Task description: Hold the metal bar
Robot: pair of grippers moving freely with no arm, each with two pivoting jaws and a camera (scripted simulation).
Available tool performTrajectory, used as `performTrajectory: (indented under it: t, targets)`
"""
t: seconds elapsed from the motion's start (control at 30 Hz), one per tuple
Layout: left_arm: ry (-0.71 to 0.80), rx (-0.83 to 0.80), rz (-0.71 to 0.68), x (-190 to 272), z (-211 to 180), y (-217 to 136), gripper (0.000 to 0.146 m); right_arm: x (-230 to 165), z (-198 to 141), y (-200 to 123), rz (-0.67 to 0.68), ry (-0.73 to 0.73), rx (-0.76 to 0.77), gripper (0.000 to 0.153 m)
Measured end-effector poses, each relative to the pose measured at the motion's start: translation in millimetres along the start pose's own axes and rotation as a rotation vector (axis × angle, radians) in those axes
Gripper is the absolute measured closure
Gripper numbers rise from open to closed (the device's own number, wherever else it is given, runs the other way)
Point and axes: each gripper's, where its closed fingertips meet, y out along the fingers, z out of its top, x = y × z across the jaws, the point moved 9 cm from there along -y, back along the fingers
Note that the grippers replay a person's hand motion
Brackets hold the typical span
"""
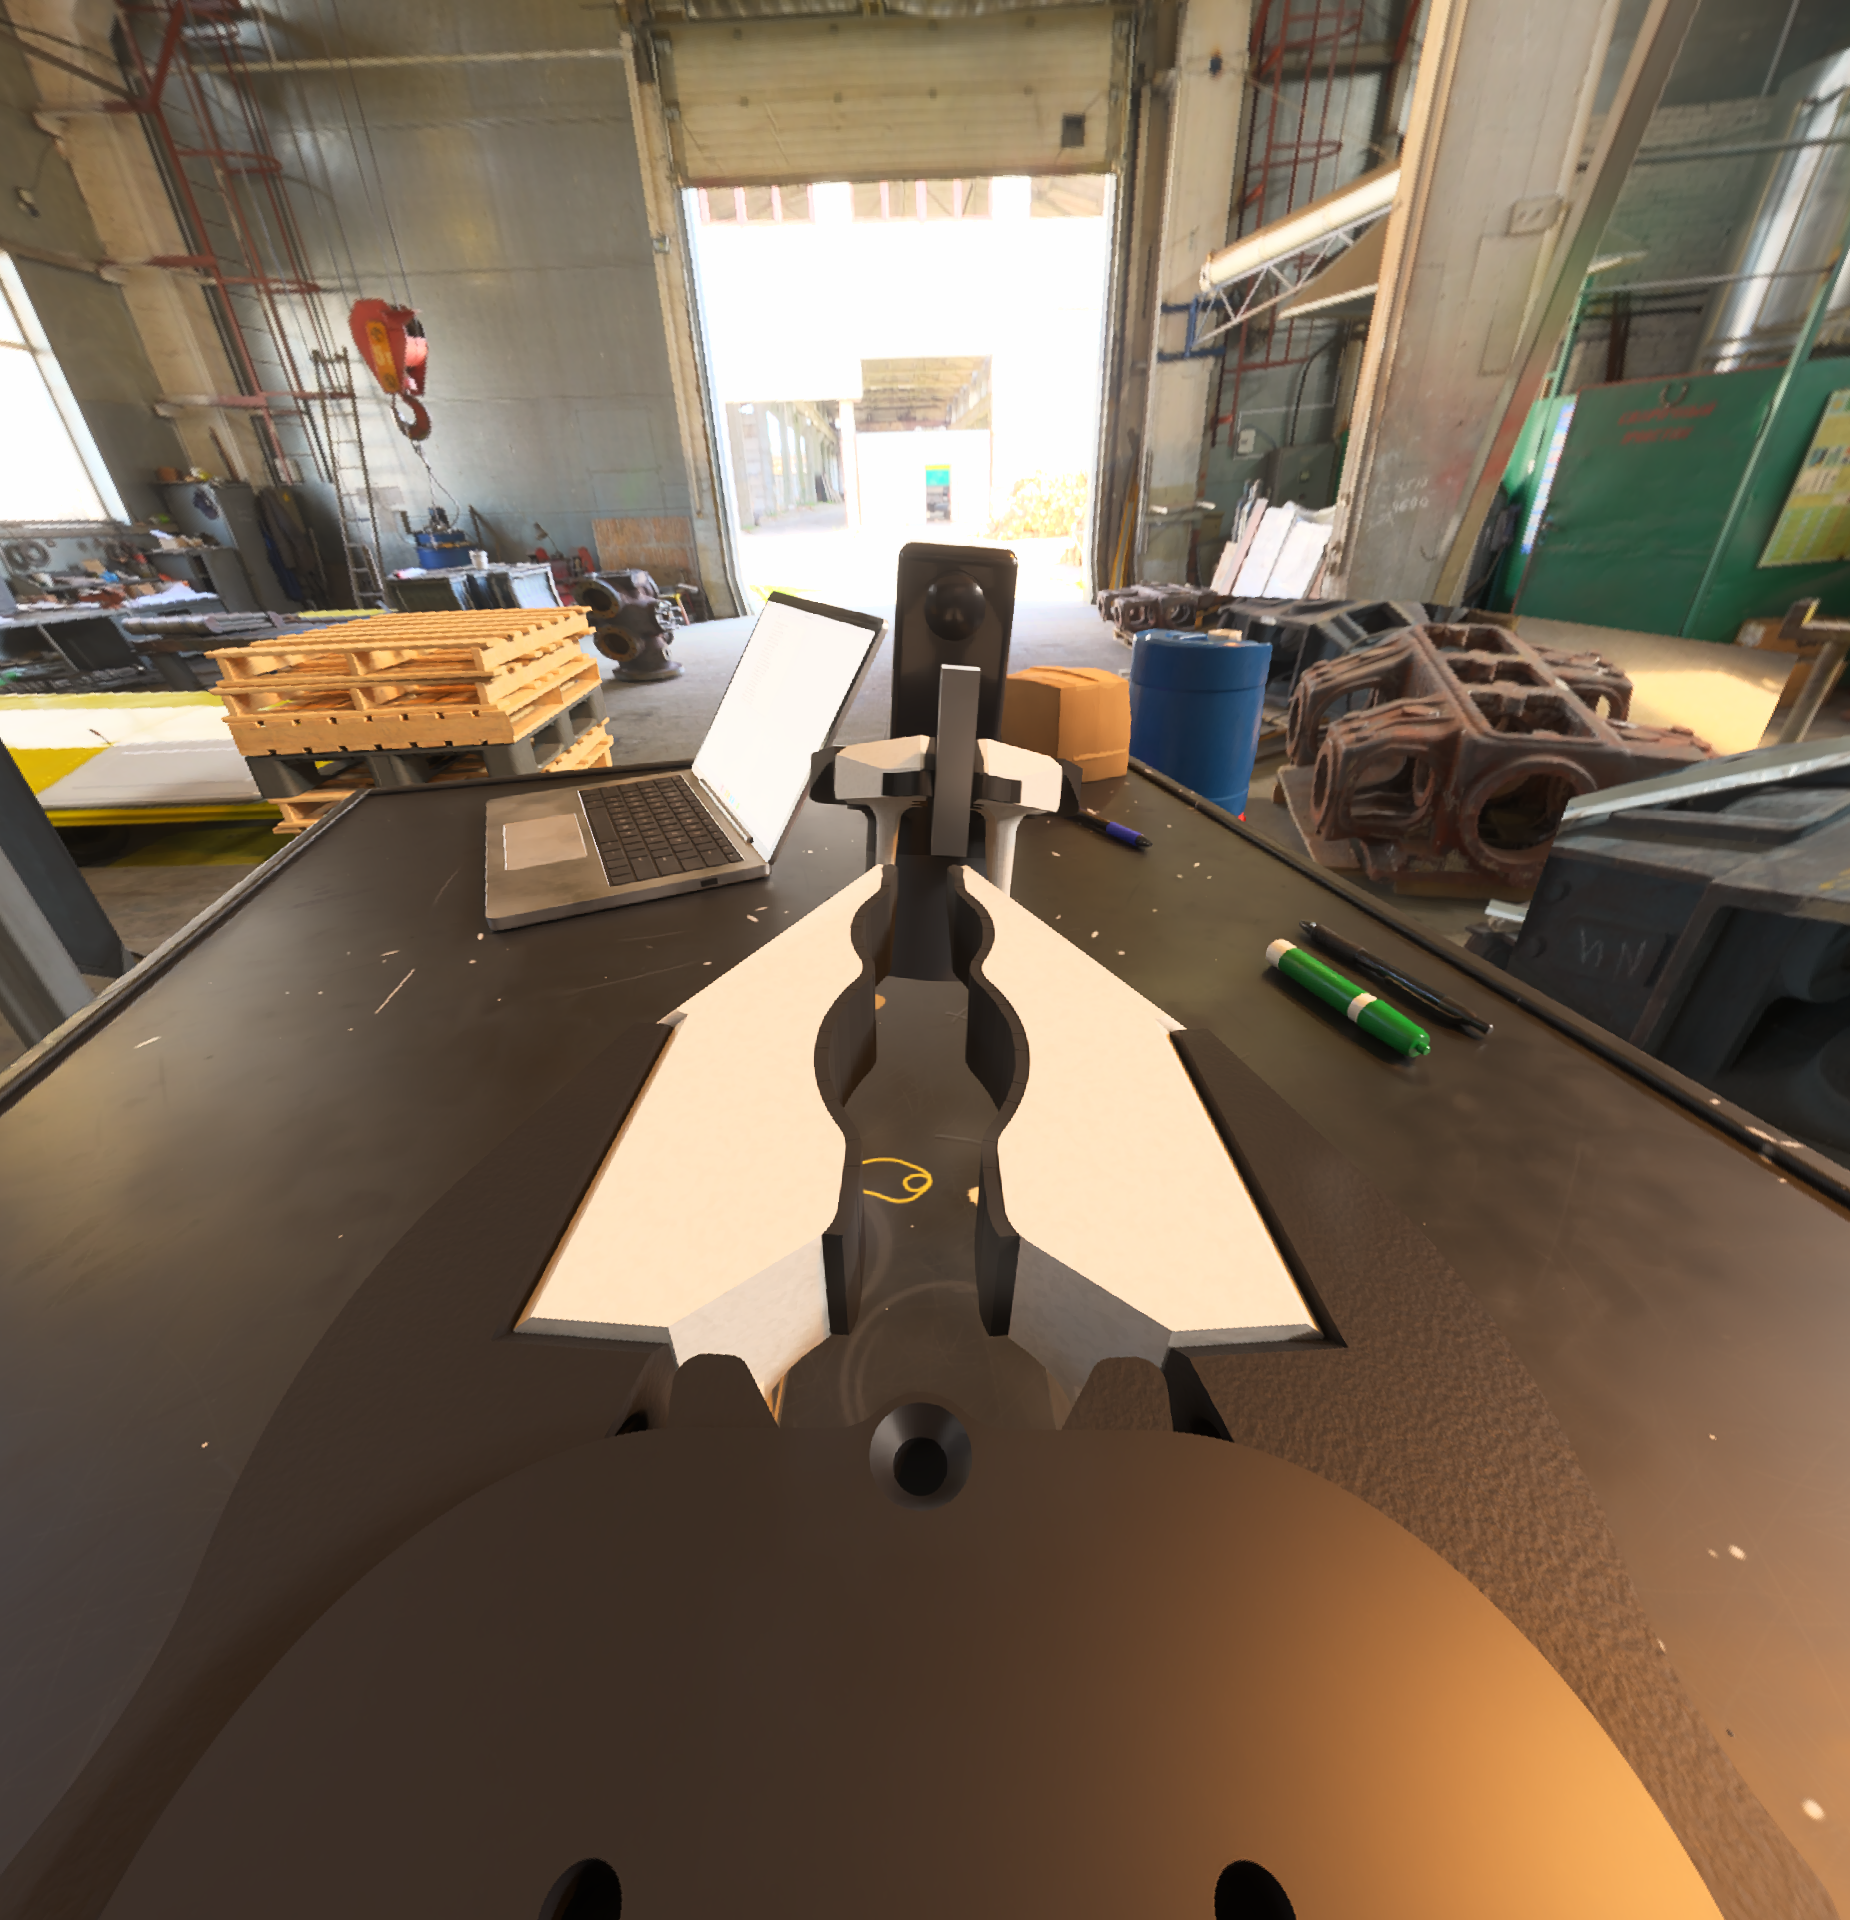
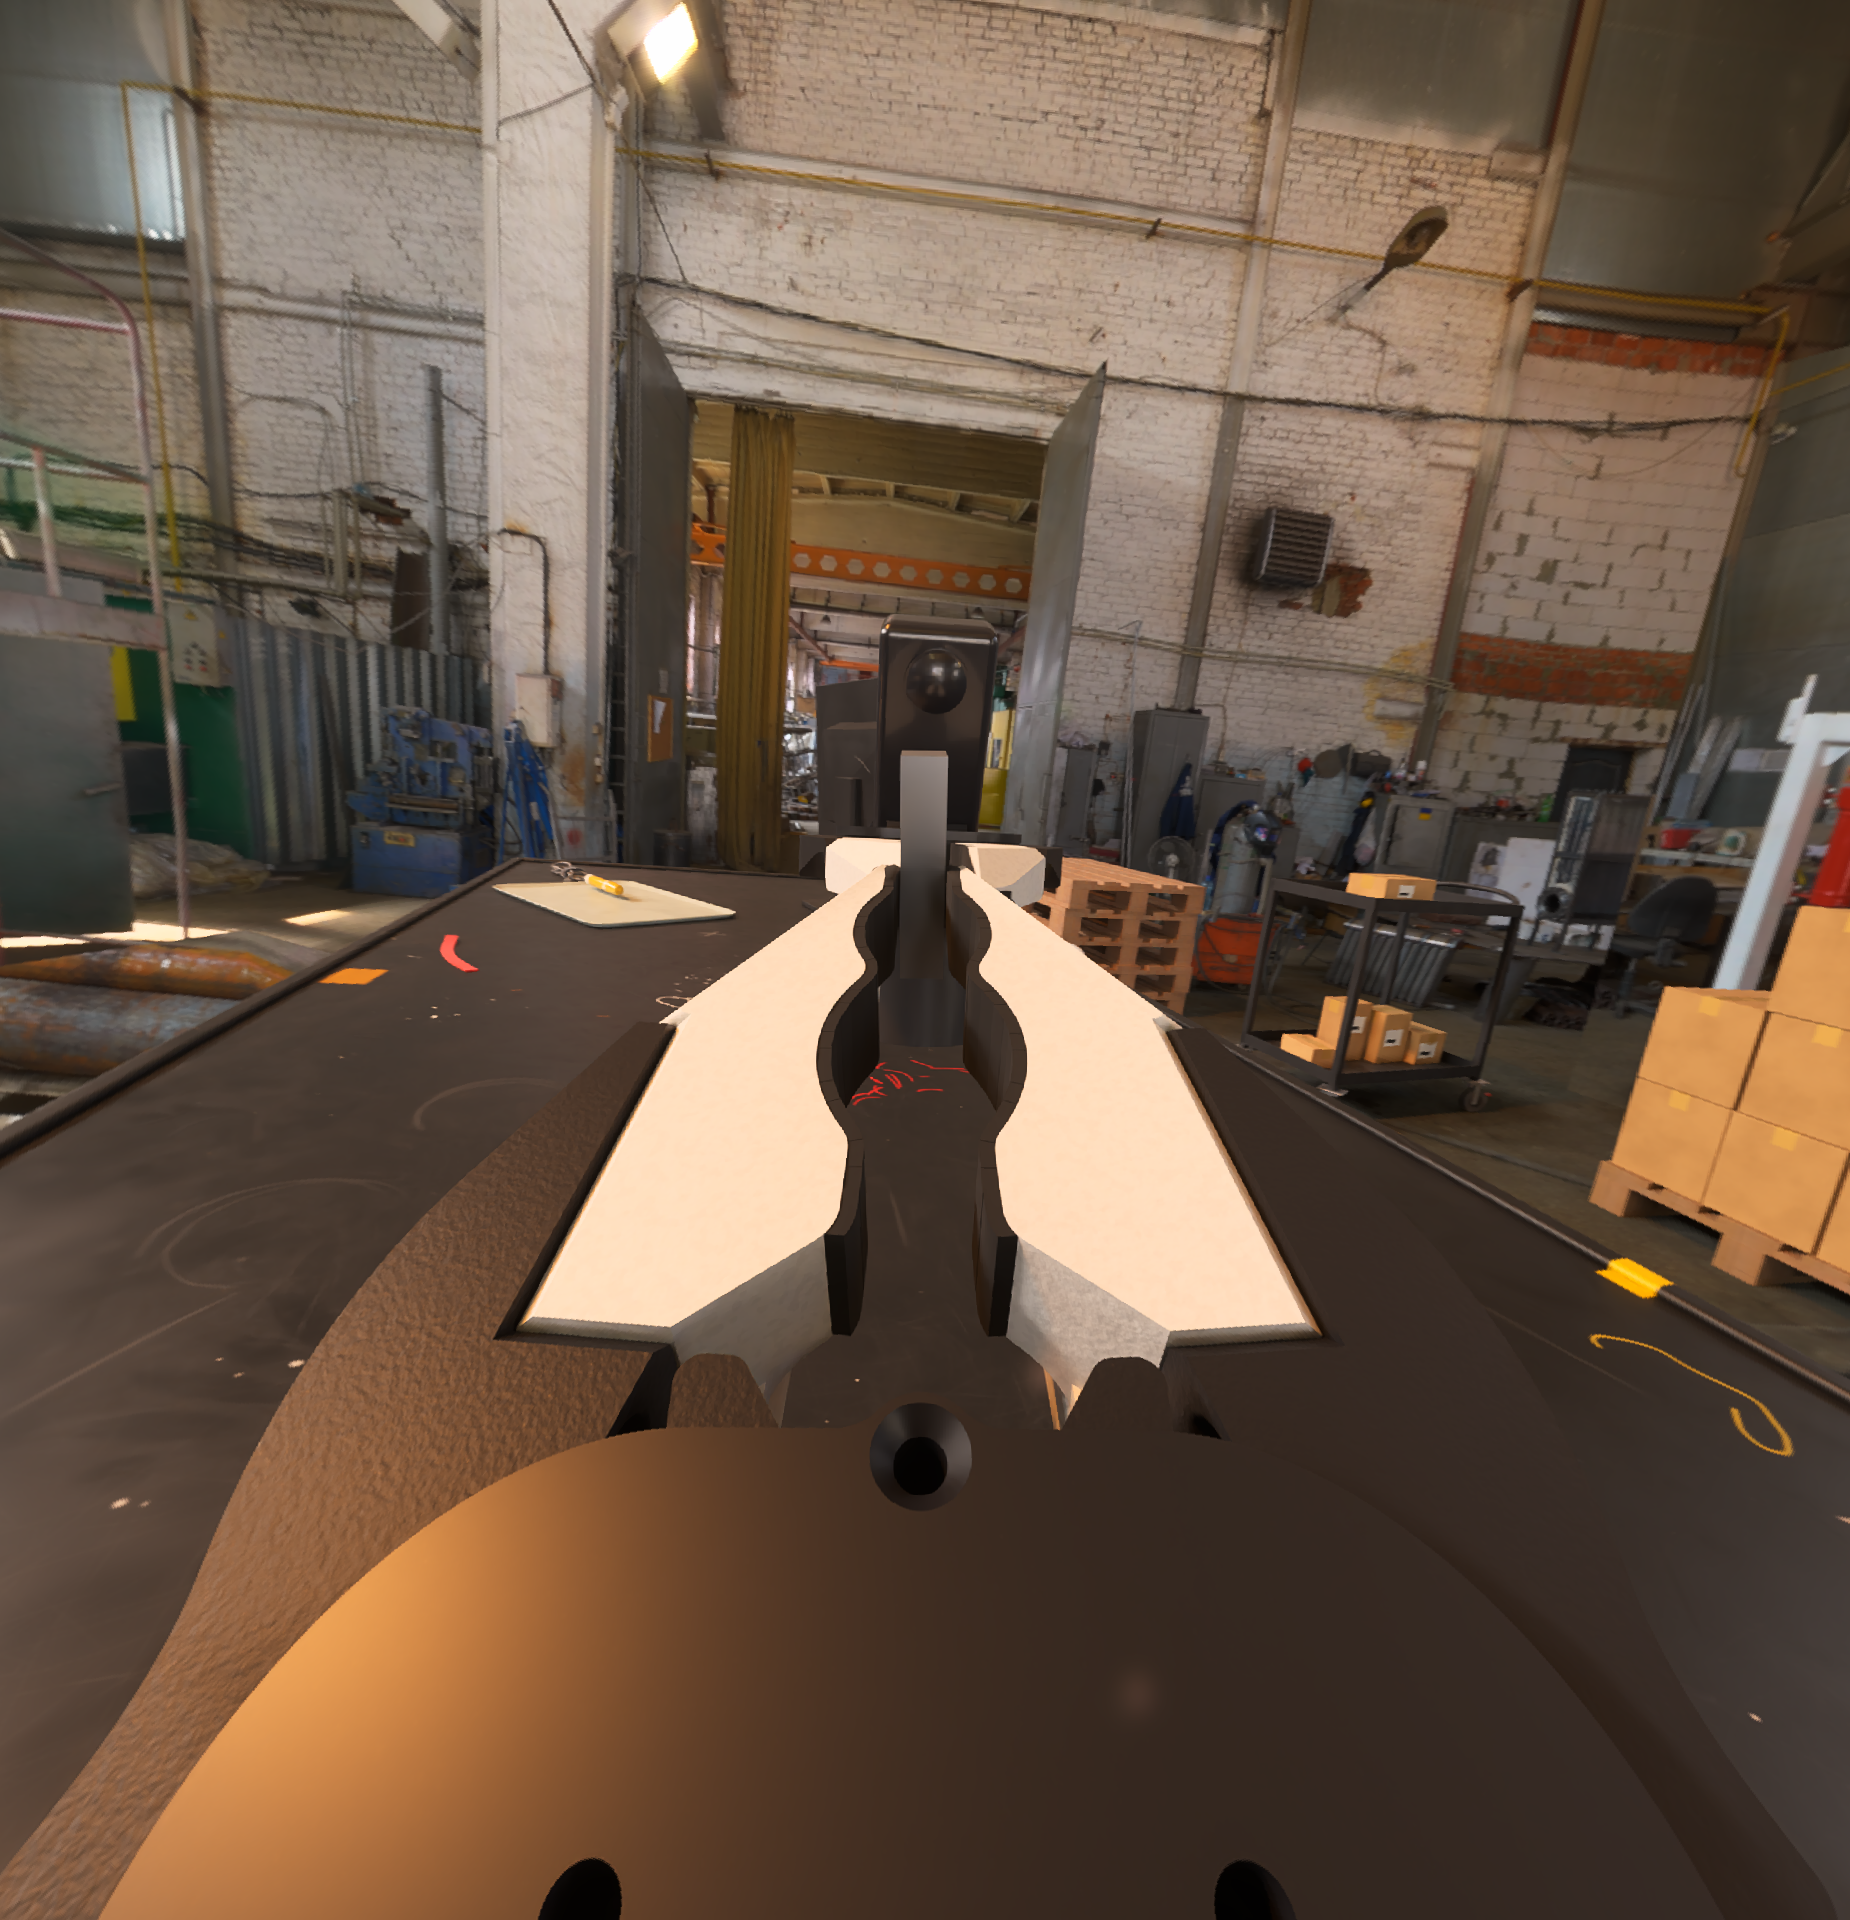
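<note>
A grey metal bar (image 1: 954, 758) stands upright above the dark table (image 1: 277, 1091). My left gripper (image 1: 923, 878) has its white fingers (image 1: 775, 1091) closed around the bar's shadowed lower part. My right gripper (image 1: 947, 790) faces the left wrist camera from beyond the bar, and its white fingertips pinch the bar from both sides. In the right wrist view the bar (image 2: 923, 821) rises between my right gripper's (image 2: 923, 883) closed fingers (image 2: 755, 1101). The left gripper's black body (image 2: 936, 686) shows behind it.
An open laptop (image 1: 640, 821) sits at the far left of the table. A blue pen (image 1: 1118, 829), a green marker (image 1: 1352, 997) and a black pen (image 1: 1394, 977) lie to the right. A pale board (image 2: 614, 902) with a yellow pen lies at the table's far end.
</note>
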Motion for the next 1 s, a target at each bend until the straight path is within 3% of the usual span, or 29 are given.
performTrajectory:
  t: [0.3, 1.0]
  targets:
    - [0.063, -0.019, 0.0, 10.7, 1.6, 9.0, 0.142, 0.7, -4.8, 3.4, 0.023, 0.037, -0.032, 0.145]
    - [0.026, -0.064, 0.013, 6.4, -2.3, 7.9, 0.144, 2.2, -6.3, 3.4, -0.028, -0.009, -0.13, 0.145]
